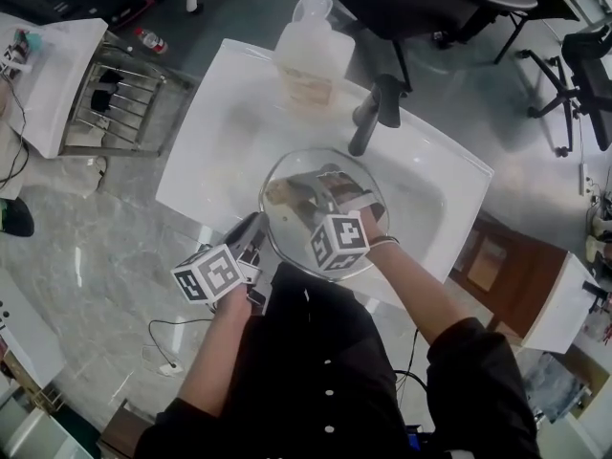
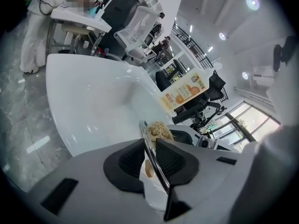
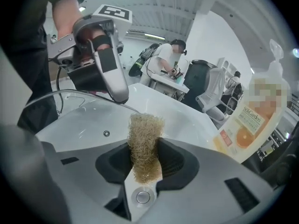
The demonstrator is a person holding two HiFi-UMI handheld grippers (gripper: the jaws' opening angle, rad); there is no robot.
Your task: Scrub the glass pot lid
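The glass pot lid (image 1: 325, 185) hangs tilted over the white sink (image 1: 220, 122). My left gripper (image 1: 258, 228) is shut on its metal rim at the near left edge; in the left gripper view the rim (image 2: 153, 158) runs edge-on between the pads. My right gripper (image 1: 304, 201) is shut on a tan loofah scrubber (image 3: 145, 141) and reaches in from the right, showing through the glass. The scrubber (image 1: 282, 195) lies close to the lid's face; whether it touches I cannot tell. The right gripper view shows the left gripper (image 3: 103, 64) on the thin lid rim (image 3: 88, 94).
A detergent bottle (image 1: 308, 60) with an orange label stands on the sink's far edge, next to the black faucet (image 1: 368, 113). A wire dish rack (image 1: 120, 98) sits to the left. Office chairs (image 1: 459, 3) stand beyond; a wooden cabinet (image 1: 516, 271) lies right.
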